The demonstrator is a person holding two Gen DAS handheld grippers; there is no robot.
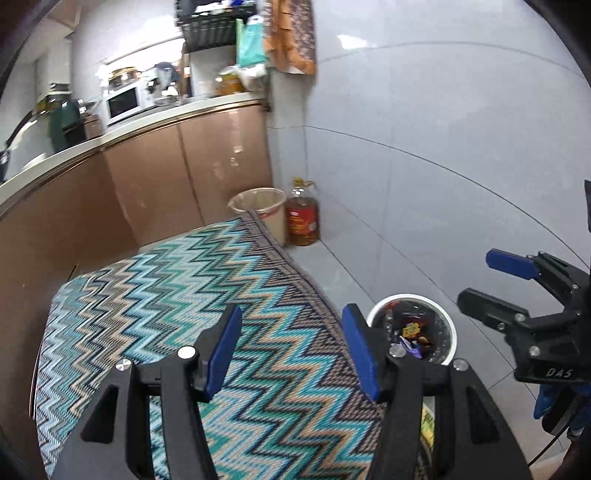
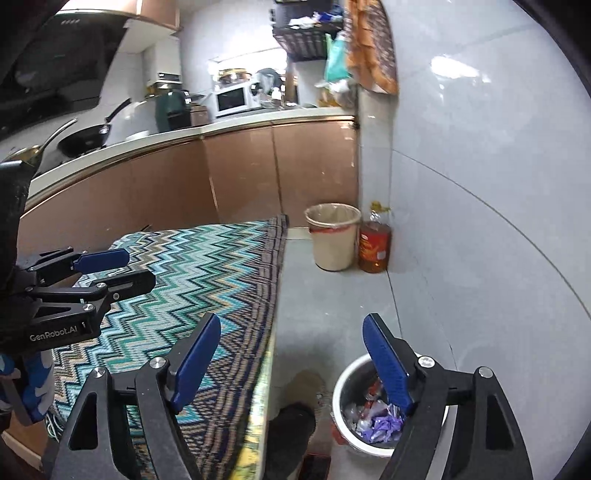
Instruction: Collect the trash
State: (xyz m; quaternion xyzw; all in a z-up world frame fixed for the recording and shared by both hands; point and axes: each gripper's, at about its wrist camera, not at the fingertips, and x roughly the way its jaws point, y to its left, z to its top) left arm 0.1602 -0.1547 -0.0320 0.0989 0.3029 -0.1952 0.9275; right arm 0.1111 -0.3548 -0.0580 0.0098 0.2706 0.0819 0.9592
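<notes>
Blue-padded, both the left tool (image 1: 291,354) and right tool (image 2: 291,369) hang spread and empty above the zigzag-clothed worktop (image 1: 177,295) — apparently done dropping wrappers into the white bin (image 2: 341,387) standing on the floor beside it.

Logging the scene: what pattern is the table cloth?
Zigzag chevrons in teal, light blue, beige and dark navy on the cloth; clearest in the left wrist view.

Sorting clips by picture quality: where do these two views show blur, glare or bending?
Left wrist view: hanging cloth and shelf basket are smeared, wall tile lines bow. Right wrist view: a bright glare patch sits on the wall, table edge smears, corners go black.
</notes>
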